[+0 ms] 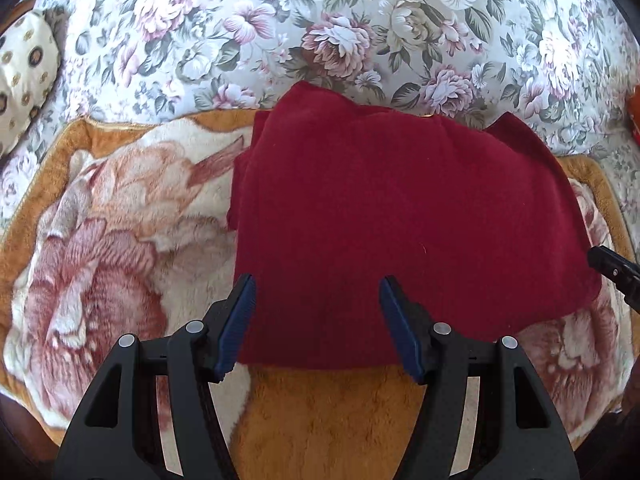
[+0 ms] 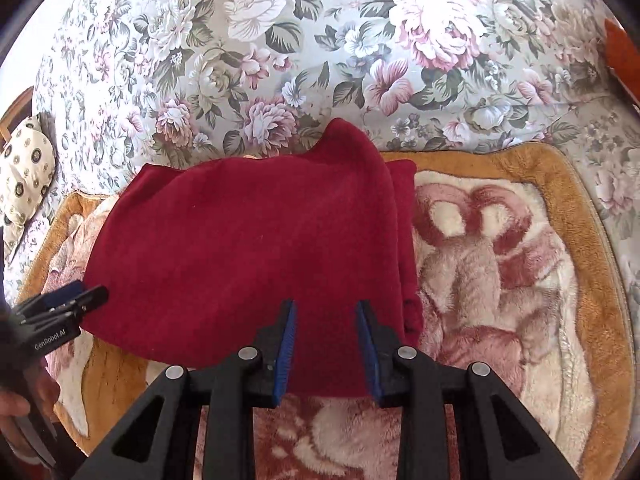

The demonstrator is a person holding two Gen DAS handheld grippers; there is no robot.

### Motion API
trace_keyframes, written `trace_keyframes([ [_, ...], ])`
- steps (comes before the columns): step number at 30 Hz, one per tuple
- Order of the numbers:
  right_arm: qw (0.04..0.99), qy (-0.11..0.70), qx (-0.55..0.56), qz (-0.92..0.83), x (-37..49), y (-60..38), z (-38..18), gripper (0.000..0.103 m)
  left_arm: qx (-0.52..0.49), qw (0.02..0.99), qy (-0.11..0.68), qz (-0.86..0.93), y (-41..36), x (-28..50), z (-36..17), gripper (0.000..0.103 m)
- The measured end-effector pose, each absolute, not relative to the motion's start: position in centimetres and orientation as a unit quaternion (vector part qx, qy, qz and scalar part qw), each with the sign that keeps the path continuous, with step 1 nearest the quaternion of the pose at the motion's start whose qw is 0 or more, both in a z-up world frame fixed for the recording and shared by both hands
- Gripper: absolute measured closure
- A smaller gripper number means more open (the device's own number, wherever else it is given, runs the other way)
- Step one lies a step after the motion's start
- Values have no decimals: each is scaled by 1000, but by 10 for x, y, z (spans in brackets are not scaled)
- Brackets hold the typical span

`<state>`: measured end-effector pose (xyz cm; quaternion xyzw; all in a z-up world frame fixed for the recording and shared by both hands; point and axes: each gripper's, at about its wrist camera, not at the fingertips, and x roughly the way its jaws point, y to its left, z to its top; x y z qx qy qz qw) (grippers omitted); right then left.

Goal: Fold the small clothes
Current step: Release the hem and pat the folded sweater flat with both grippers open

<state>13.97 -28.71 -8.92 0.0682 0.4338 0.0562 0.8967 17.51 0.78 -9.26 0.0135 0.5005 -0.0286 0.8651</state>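
Note:
A dark red fleece garment [image 1: 400, 216] lies folded flat on a plush orange-and-cream blanket [image 1: 120, 240]. It also shows in the right wrist view [image 2: 248, 248]. My left gripper [image 1: 318, 286] is open, its blue pads spread above the garment's near left edge, holding nothing. My right gripper [image 2: 326, 308] is open above the garment's near right edge, also empty. The right gripper's tip shows at the right edge of the left wrist view [image 1: 614, 270]. The left gripper shows at the left of the right wrist view [image 2: 68, 306].
A floral bedspread [image 1: 320, 20] covers the bed behind the plush blanket [image 2: 520, 280]. A cream patterned pillow [image 1: 24, 76] lies at the far left. An orange object [image 2: 622, 56] sits at the far right edge.

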Motion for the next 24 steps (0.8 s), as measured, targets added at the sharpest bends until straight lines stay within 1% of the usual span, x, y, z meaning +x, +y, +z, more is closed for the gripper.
trace_keyframes([
  [11, 901, 425, 69, 45, 137, -272, -75, 74, 11, 890, 455, -6, 10, 154, -57, 39],
  [24, 916, 393, 46, 63, 124, -244, -63, 71, 20, 908, 418, -11, 0, 141, -46, 39],
])
